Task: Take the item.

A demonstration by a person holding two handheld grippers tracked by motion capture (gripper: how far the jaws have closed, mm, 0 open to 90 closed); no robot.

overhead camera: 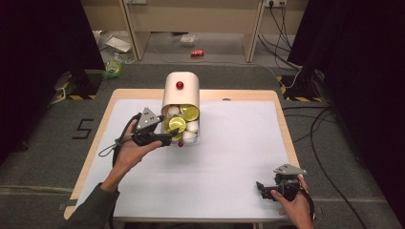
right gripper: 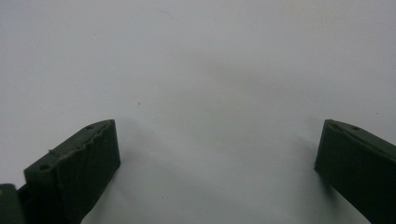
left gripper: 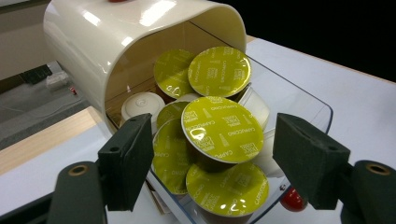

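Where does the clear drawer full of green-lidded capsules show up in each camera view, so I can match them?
High view: the clear drawer sits upper centre, pulled out of the cream holder toward the person, beside the left gripper.
Left gripper view: the drawer fills the centre, its rim at right, past the open jaws.
Right gripper view: white table cover between open jaws.
Shared landmark: the drawer's red knob.

The place was a lab: black curtains, taped floor markings, loose cables around the counter.
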